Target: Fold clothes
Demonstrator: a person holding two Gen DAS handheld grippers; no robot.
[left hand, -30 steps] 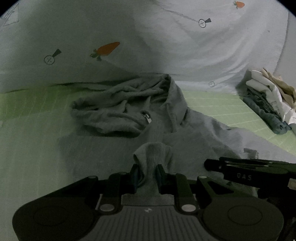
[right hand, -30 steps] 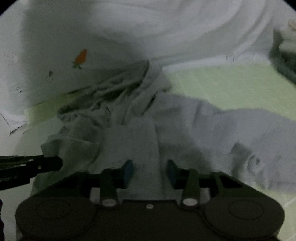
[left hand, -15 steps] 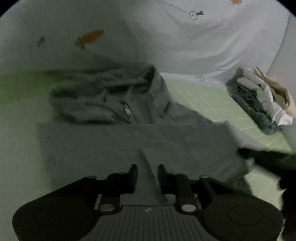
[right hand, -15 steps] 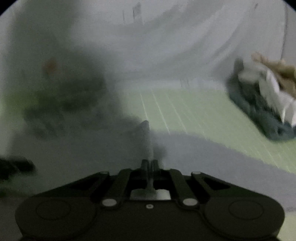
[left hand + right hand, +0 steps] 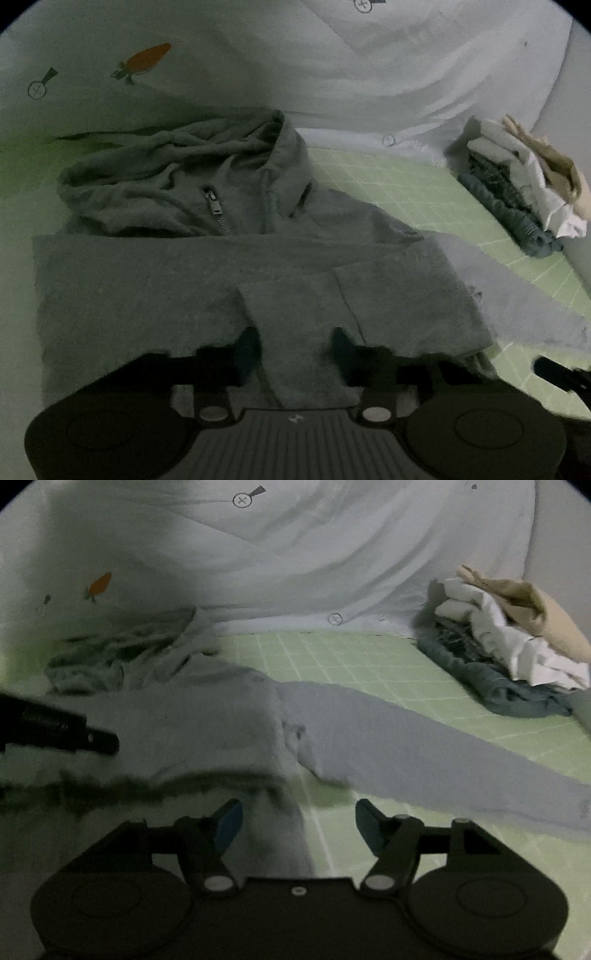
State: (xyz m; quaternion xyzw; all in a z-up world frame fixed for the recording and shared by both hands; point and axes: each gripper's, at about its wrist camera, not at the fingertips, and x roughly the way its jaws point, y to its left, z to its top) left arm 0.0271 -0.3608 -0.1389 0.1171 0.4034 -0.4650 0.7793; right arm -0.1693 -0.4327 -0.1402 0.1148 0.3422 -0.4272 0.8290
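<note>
A grey zip hoodie [image 5: 229, 280] lies on the green checked mat [image 5: 399, 184], hood bunched at the far side, lower part folded over the body. My left gripper [image 5: 295, 350] is open at the near edge of that fold, with a flap of the grey cloth lying loose between its fingers. My right gripper [image 5: 299, 819] stands wide open at the hoodie's [image 5: 192, 731] right corner, holding nothing. One sleeve [image 5: 443, 753] stretches out flat to the right. Each gripper's tip shows in the other's view: the right gripper [image 5: 554, 373] and the left gripper [image 5: 74, 734].
A pile of folded and crumpled clothes [image 5: 509, 646] sits at the far right of the mat [image 5: 332, 657]; it also shows in the left wrist view as the pile [image 5: 524, 184]. A white sheet with carrot prints [image 5: 332, 66] rises behind the hoodie.
Both grippers carried the hoodie's hem toward the hood and laid it down as a flat fold. The right gripper then opened wide and the left one loosened its hold.
</note>
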